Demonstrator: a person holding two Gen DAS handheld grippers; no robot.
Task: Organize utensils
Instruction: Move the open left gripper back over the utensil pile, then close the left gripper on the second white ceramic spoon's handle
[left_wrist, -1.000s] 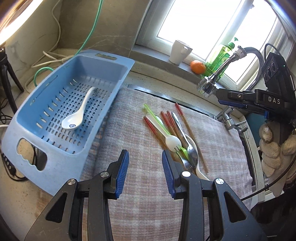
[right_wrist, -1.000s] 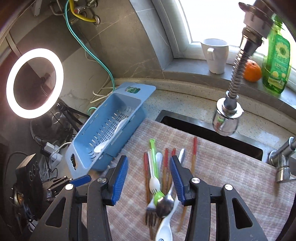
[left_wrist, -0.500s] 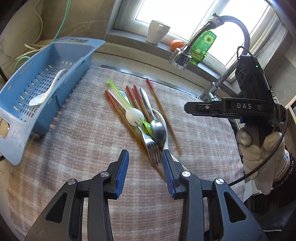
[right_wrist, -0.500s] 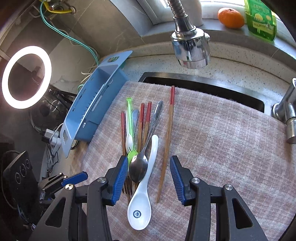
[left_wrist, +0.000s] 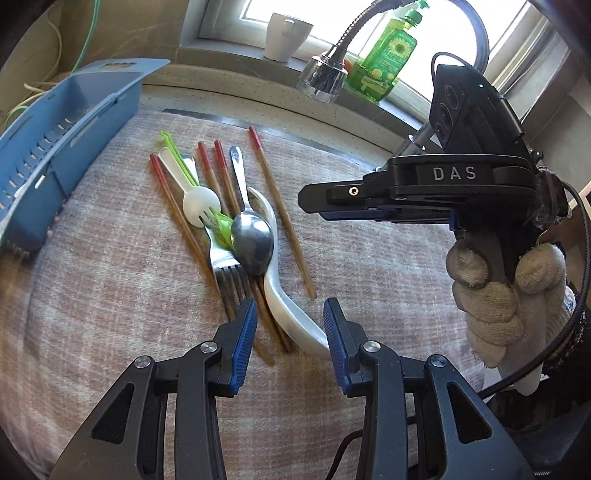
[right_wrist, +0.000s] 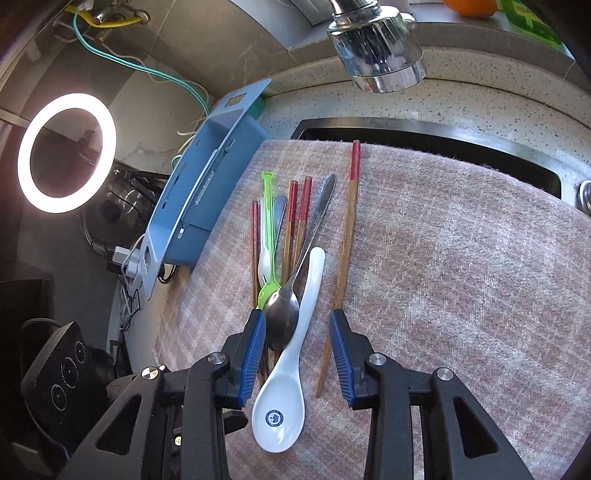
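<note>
Several utensils lie bunched on a checked cloth (left_wrist: 110, 295): a metal spoon (right_wrist: 282, 321), a white ceramic spoon (right_wrist: 284, 398), a metal fork (left_wrist: 229, 273), a white plastic fork (left_wrist: 199, 203), a green plastic utensil (left_wrist: 177, 158) and red-tipped chopsticks (right_wrist: 345, 236). My right gripper (right_wrist: 297, 325) is low over the pile with its jaws closing. The metal spoon's bowl and the ceramic spoon's handle sit between the pads, unpinched. My left gripper (left_wrist: 290, 314) is open, straddling the ceramic spoon (left_wrist: 280, 306) and the chopstick ends. A blue slotted basket (left_wrist: 74, 110) stands at the left.
A gloved hand (left_wrist: 498, 295) holds the right gripper, which reaches in from the right. A faucet head (right_wrist: 380, 55) hangs over the sink (right_wrist: 443, 140) beyond the cloth. A mug (left_wrist: 286, 37) and a green soap bottle (left_wrist: 388, 55) stand on the sill. A ring light (right_wrist: 66, 151) glows at the left.
My left gripper swung right, from beside the basket to the near end of the utensil pile. My right gripper came down onto the spoons and its jaws narrowed.
</note>
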